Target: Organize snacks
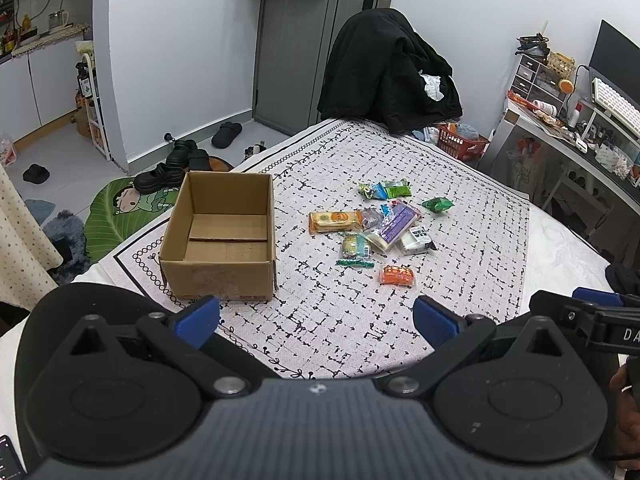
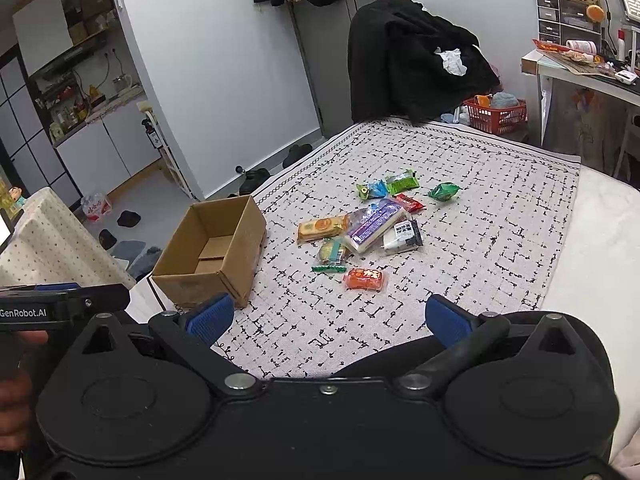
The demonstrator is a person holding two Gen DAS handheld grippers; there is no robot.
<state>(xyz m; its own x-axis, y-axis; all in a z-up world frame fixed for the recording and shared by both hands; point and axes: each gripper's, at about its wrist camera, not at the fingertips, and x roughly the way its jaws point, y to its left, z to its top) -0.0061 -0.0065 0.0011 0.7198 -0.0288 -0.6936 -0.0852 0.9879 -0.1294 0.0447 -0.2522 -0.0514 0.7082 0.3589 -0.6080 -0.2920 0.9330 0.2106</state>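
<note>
An open, empty cardboard box (image 1: 220, 240) (image 2: 212, 252) sits on the left of a patterned cloth (image 1: 460, 280) (image 2: 480, 248). To its right lies a loose pile of several snack packets: an orange packet (image 1: 397, 275) (image 2: 365, 279) nearest me, a yellow biscuit pack (image 1: 334, 221) (image 2: 322, 227), a purple-labelled pack (image 1: 394, 224) (image 2: 374, 224), a green candy (image 1: 438, 204) (image 2: 444, 191). My left gripper (image 1: 316, 322) is open and empty above the cloth's near edge, in front of box and pile. My right gripper (image 2: 328, 322) is open and empty, likewise short of the pile.
A chair draped with a black coat (image 1: 384, 68) (image 2: 416, 56) stands at the cloth's far edge. A red basket (image 1: 460, 140) (image 2: 496, 114) and a cluttered desk (image 1: 580, 128) are at the right. Shoes (image 1: 176, 164) and a green mat (image 1: 120, 216) lie on the floor left.
</note>
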